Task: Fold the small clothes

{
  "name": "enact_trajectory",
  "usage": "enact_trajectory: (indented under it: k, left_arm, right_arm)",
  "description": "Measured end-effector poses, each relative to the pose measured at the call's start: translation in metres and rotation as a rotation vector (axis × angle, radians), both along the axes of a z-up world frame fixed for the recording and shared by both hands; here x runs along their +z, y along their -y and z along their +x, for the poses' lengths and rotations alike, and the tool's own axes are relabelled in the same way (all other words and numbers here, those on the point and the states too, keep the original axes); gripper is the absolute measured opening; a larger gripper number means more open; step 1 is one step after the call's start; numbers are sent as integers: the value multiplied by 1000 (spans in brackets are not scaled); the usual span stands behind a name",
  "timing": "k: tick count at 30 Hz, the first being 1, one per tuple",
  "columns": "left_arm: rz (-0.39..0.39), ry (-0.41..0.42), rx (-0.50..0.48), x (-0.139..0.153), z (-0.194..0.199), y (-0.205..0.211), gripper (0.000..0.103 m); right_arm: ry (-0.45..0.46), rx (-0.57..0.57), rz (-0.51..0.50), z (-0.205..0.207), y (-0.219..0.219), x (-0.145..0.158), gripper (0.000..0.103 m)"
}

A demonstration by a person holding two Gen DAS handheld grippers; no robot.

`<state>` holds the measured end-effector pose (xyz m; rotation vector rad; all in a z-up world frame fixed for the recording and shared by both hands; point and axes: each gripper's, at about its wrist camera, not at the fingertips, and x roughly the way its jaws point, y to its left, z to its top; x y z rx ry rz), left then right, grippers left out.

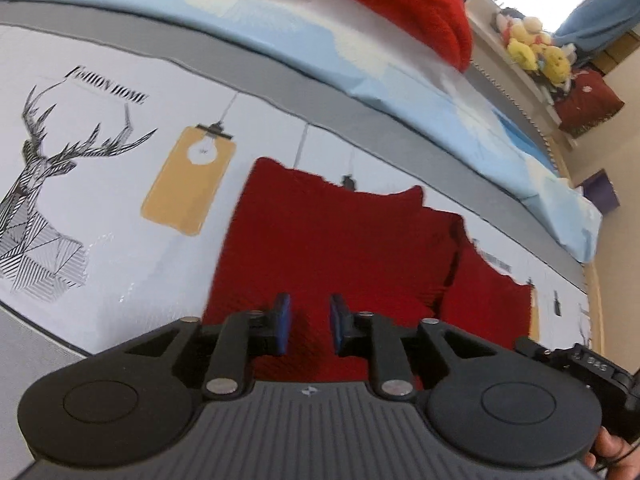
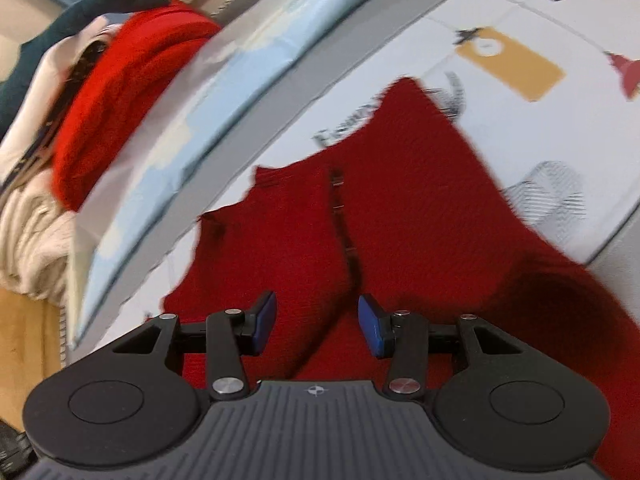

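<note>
My jaws stand released on both the left gripper and right gripper, above the red knit garment on the printed bedsheet.

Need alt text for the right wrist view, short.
The right gripper, jaws open and empty, hovers over a dark red knit garment spread on a printed bedsheet. A stack of folded clothes sits at upper left.
</note>
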<state>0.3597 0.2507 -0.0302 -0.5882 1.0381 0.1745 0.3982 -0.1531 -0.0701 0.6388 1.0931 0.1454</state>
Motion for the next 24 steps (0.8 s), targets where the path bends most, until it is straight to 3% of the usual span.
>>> enact_trajectory:
  k: [7,9,16,18,20,24]
  left_arm:
    - [-8,-7,60,8,-8,-21,28]
    - [-10,-6,58,10,-9,-24,28]
    - [-16,-4,35,17,-14,-26,28]
    - [-19,-1,33,18,-14,-26,28]
    - [-24,0,38,19,-14,-27,28]
    - [-31,2,42,20,-14,-28,28]
  right_arm:
    - [62,127,2,4,-41,-1,52]
    - [83,161,-16,4,-55,-3,65]
    - [140,332,-145,1,-113,-19,71]
    - [146,369,-262,-3,-127,-26,68]
    - [155,399,-378,-8,-135,-31,60]
    - [151,339,-425,-13,-127,-25,48]
